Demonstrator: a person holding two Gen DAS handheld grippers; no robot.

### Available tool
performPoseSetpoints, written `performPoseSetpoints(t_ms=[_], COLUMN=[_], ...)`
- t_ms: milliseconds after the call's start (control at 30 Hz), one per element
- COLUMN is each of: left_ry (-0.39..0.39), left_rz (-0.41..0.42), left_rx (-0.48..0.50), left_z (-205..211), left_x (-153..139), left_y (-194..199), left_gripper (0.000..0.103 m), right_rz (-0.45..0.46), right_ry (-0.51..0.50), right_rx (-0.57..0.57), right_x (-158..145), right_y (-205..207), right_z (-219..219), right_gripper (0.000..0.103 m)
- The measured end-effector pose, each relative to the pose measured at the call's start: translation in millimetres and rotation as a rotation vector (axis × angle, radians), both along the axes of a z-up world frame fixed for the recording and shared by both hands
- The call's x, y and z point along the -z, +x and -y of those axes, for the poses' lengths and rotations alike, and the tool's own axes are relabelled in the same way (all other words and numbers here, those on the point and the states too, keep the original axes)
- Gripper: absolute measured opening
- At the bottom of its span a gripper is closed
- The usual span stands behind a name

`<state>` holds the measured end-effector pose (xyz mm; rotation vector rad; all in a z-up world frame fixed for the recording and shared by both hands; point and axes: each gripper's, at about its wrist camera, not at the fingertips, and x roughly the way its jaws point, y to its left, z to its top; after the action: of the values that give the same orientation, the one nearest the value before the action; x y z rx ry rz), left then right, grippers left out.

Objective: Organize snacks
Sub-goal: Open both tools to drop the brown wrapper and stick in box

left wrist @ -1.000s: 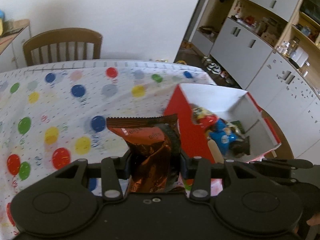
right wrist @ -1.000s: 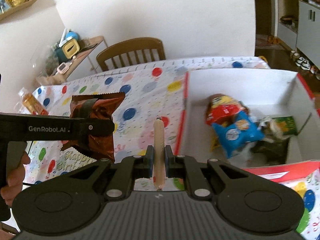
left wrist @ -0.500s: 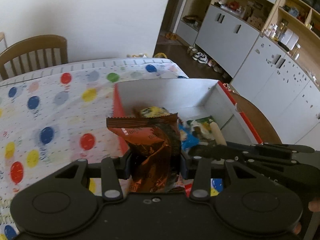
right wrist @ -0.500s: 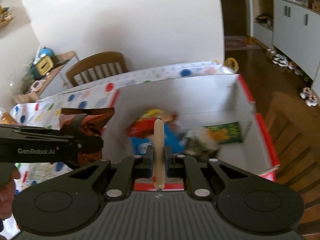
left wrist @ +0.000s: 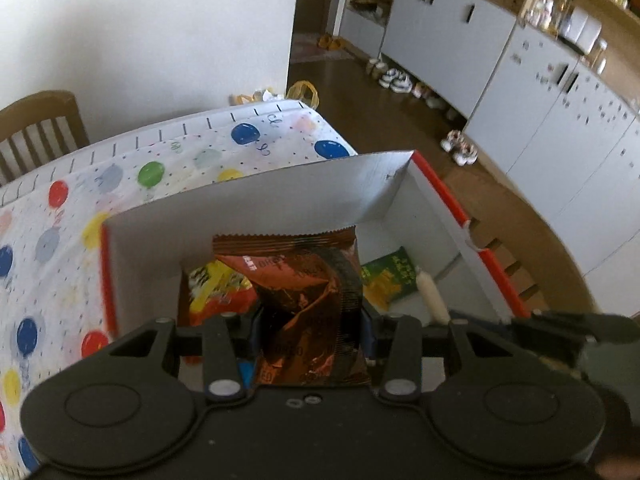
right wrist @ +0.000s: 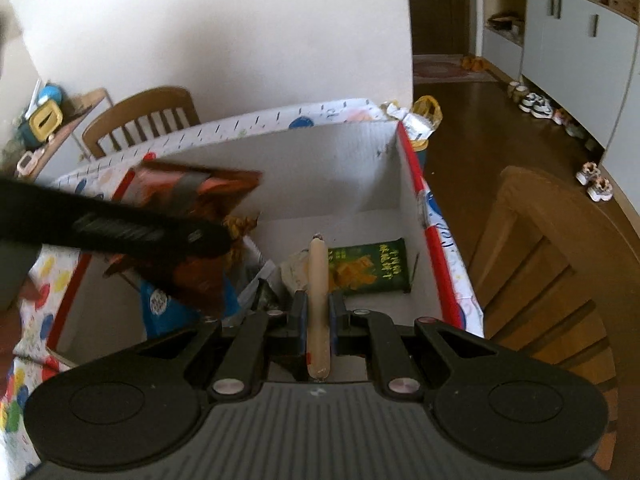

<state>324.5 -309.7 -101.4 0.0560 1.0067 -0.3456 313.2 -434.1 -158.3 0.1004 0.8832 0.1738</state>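
Observation:
My left gripper (left wrist: 310, 322) is shut on a shiny brown snack packet (left wrist: 308, 304) and holds it upright over the open white box with red outer walls (left wrist: 280, 196). My right gripper (right wrist: 318, 308) is shut on a thin beige sausage stick (right wrist: 318, 280), also above the box (right wrist: 340, 168). Inside lie a green packet (right wrist: 368, 268), a blue packet (right wrist: 160, 304) and a yellow and red packet (left wrist: 216, 284). The left gripper and its brown packet (right wrist: 192, 208) cross the left of the right wrist view. The sausage stick (left wrist: 430, 296) shows at the right in the left wrist view.
The box sits on a table under a cloth with coloured balloons (left wrist: 60, 224). A wooden chair (right wrist: 552, 264) stands right of the box, another chair (right wrist: 140, 116) behind the table. White cabinets (left wrist: 448, 40) and shoes line the far wall.
Both grippers have moved right, from over the tablecloth to over the box, still gripping the brown packet and the sausage stick. The box now fills the middle of both views.

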Motion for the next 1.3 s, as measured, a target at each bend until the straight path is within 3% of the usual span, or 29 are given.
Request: performPoseSetpoints(t_ms=[300,567,600,733,1300], left_ry=[0.044,0.063,0.064,0.056,-0.038], left_rz=[-0.065,-0.109,-0.106,-0.074,0.049], left_rx=[0.028,0.015,0.008,-0.014,-0.036], left_z=[25.2,27.9,26.9,21.1,-20.6], left_x=[26.4,37.6,37.4,32.9,-5.0], left_y=[25.0,33.7,34.3,32.6,-12.0], left_gripper=[0.042,0.049,0.052,0.079,0.092], right_rz=[-0.05,-0.039,-0.04,-0.044,-0.012], right_ry=[-0.021,-0.057,-0.056,-0.036,0.011], right_rx=[-0.045,-0.074,-0.075,-0.066,-0.028], right_x=[17.1,18.6,18.3,16.7,-8.2], right_y=[7.3,7.6,7.5,8.9,-10.4], right_z=[4.0,-0.1,-0.1,4.9,6.5], right_gripper=[0.011,0.011,0.011,0.011,0.012])
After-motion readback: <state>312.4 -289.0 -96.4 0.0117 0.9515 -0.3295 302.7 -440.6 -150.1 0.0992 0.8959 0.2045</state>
